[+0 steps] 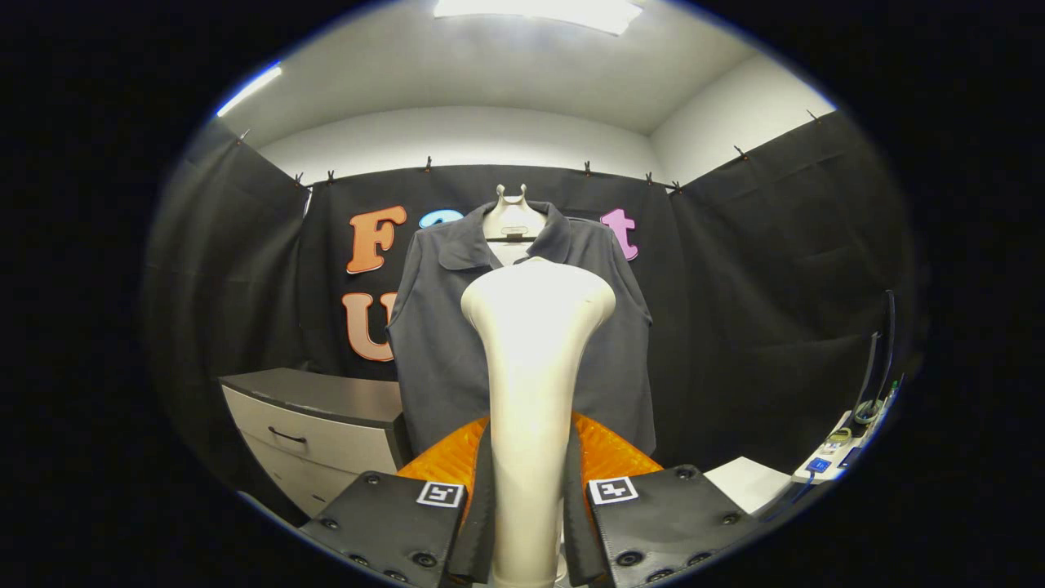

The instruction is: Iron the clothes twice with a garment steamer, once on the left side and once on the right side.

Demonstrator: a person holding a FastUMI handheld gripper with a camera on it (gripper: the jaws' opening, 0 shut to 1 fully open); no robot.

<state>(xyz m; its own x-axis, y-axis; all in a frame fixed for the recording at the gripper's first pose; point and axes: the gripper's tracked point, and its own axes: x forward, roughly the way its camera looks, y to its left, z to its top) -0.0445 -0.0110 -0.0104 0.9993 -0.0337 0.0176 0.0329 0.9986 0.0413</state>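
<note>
Black cloth wall behind w/ dark shirt [522,343] hung on it, beyond the fingers. Gripper [526,523] is closed on white steamer [535,367] handle – head held near fabric. Risk: handle may be twisted in the pads, so one side gets missed.

gripper [529,523] jaws clamped on steamer [532,392] handle | steamer head upright before hanging dark shirt [441,327]

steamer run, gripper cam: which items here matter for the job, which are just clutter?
Job items:
- garment steamer, cream, upright, clamped between the fingers
- gripper, both fingers pressing on its handle
- dark shirt hanging beyond the steamer head

Just lying about:
- drawer cabinet, beside the shirt
- power strip with cables, on the other side
</note>
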